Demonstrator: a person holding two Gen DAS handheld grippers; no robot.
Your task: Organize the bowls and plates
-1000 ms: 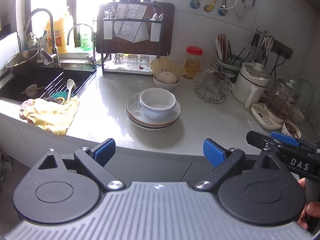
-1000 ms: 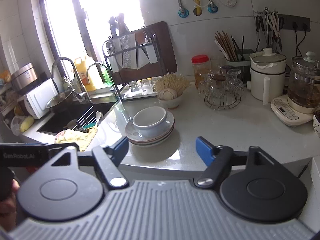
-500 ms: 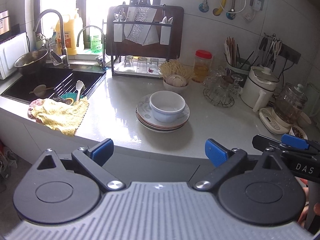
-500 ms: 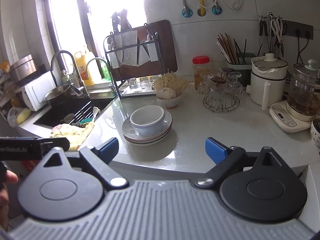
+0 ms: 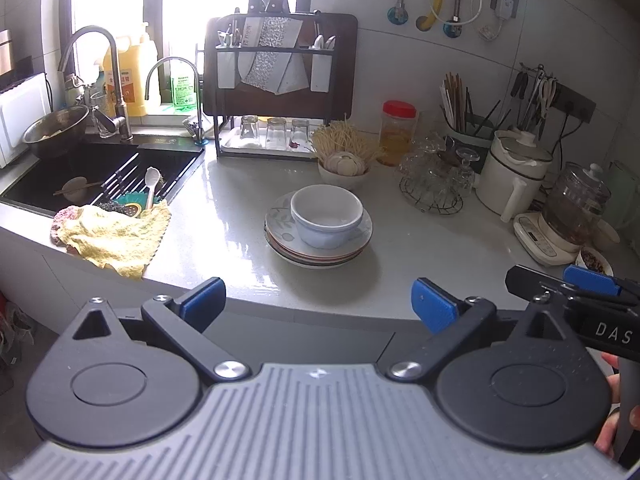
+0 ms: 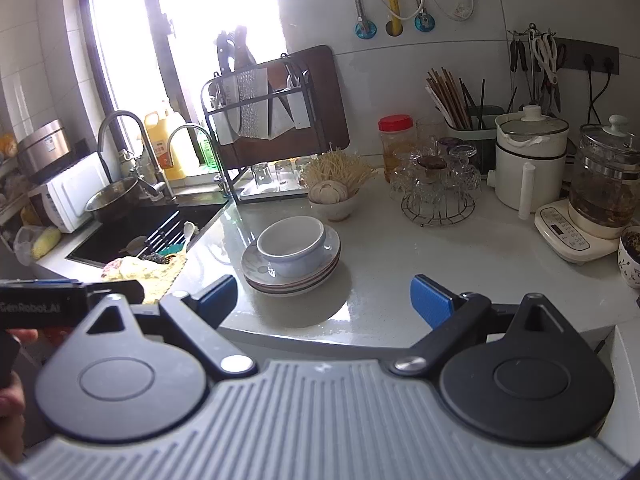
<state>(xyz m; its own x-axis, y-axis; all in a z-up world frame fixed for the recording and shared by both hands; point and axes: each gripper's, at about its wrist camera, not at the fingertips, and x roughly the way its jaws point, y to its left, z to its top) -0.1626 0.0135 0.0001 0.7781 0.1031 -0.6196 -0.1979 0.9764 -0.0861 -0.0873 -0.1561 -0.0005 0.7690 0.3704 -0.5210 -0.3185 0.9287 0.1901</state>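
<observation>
Fingers of both grippers are spread wide w/ nothing between them: left gripper point(image 5: 318, 298) and right gripper point(image 6: 322, 296) hover short of the worktop point(image 5: 420, 248) edge, level w/ each other, each visible at the margin of the other's view. Task items: white bowl point(image 5: 326, 215) sits upright and empty on a stack of plates point(image 5: 318, 250) (approx. four or five rims showing, top one w/ leaf pattern), centred on the worktop between the sink point(image 5: 100, 172) at left and the wire basket of glassware point(image 5: 434, 184) at right. Neither gripper touches the stack; both are well apart from it. A smaller bowl holding garlic point(image 5: 344, 168) stands just behind the stack; whether it counts as a task item cannot be told. Progress: plates are gathered in one neat pile w/ bowl on top, an arrangement that fits either a tidied end state or a pile awaiting sorting into a rack or cupboard. No destination for plates is evident; the rack point(image 5: 280, 92) behind holds knives, a board and glasses only. Yellow cloth point(image 5: 116, 236) drapes over the worktop's sink-side edge.
</observation>
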